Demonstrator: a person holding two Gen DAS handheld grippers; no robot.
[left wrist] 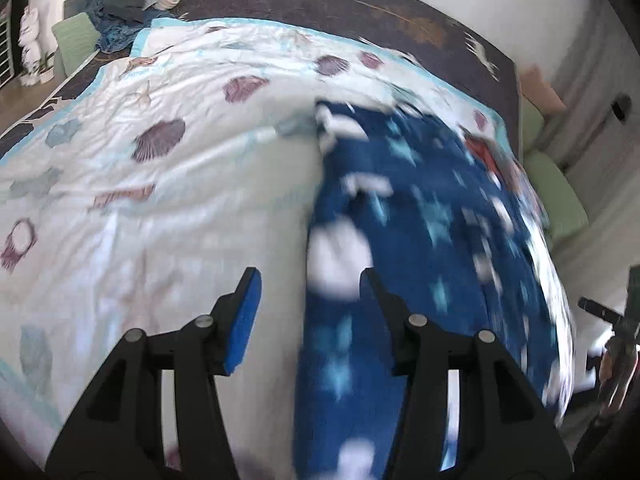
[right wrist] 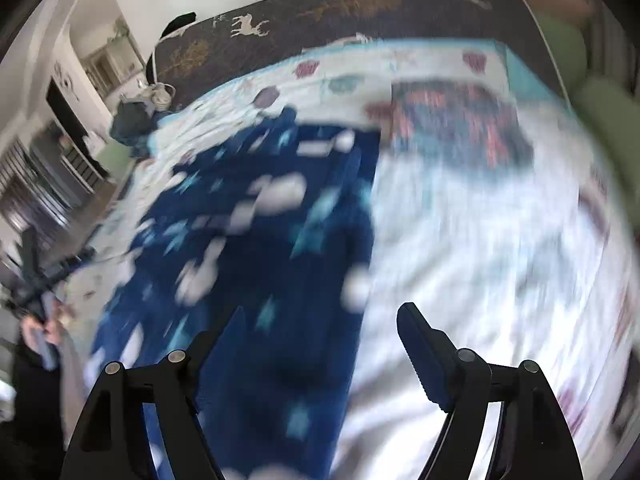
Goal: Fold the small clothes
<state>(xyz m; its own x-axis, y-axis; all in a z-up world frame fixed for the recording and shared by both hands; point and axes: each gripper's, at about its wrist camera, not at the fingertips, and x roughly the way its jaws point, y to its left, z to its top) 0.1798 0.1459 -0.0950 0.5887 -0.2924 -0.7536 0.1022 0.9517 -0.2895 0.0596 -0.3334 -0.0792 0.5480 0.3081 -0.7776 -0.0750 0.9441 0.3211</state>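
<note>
A dark blue garment [left wrist: 420,220] with white and light blue star shapes lies on a white seashell-print bedspread [left wrist: 160,160]. In the right wrist view the garment [right wrist: 260,240] fills the left and middle, blurred by motion. My left gripper [left wrist: 310,284] is open and empty just above the garment's left edge. My right gripper [right wrist: 324,316] is open and empty above the garment's right edge. A second dark garment with red marks [right wrist: 460,124] lies farther back on the bedspread [right wrist: 500,260]; part of it shows in the left wrist view [left wrist: 484,152].
A dark brown deer-print blanket [left wrist: 360,4] covers the far side of the bed. A heap of dark clothes [left wrist: 124,4] sits at the far left corner. Green cushions [left wrist: 556,196] lie along the right side. The other hand-held gripper [right wrist: 36,280] shows at the left.
</note>
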